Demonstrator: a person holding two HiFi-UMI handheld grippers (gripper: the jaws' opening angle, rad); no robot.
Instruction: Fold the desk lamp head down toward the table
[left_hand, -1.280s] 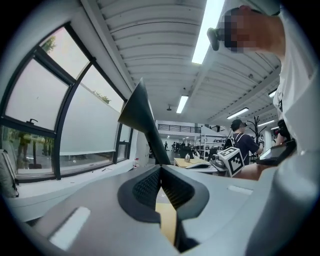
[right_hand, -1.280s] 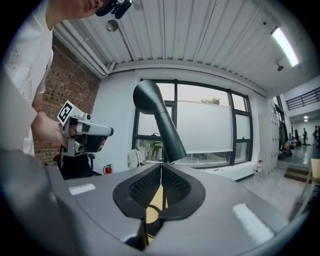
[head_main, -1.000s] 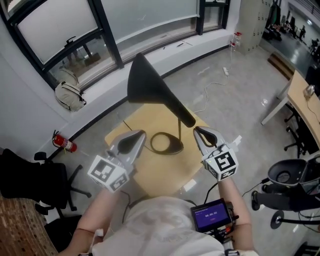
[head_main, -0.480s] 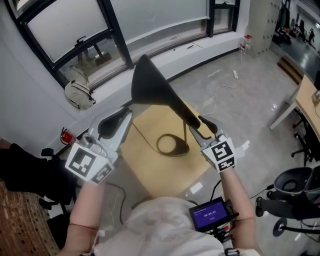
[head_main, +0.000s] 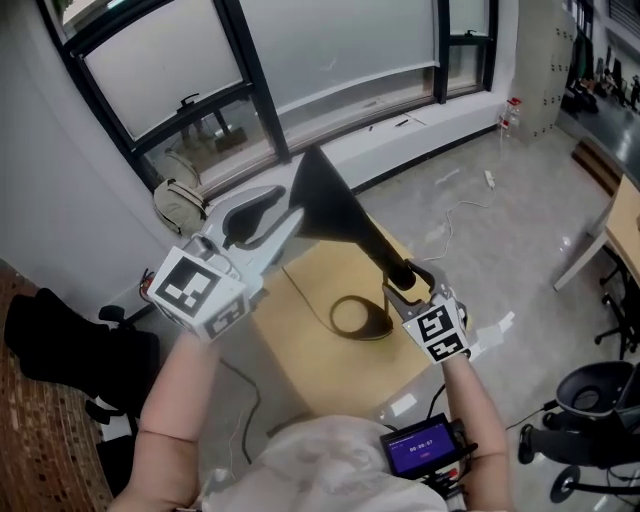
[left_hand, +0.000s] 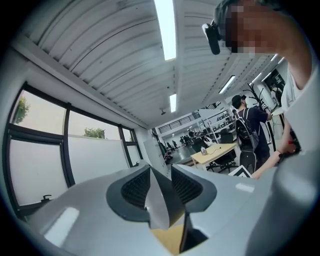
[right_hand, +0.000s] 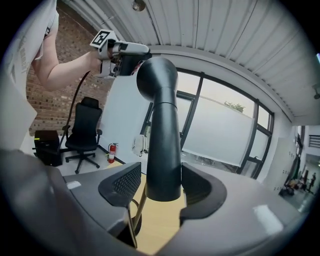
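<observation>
Fingers just spread, the left gripper (head_main: 290, 206) straddles the lamp head's (head_main: 345, 222) high wide rim, the right gripper (head_main: 408, 281) its low narrow end.

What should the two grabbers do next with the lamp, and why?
Probably squeeze shut. Both jaws have just been opening: the left gripper straddles the rim of the lamp shade, the right gripper straddles the lamp neck, and no pad presses yet. Without a grip, the head cannot be tipped down.

Matt black lamp head (head_main: 335, 205); smooth pale wooden table (head_main: 310, 350).
</observation>
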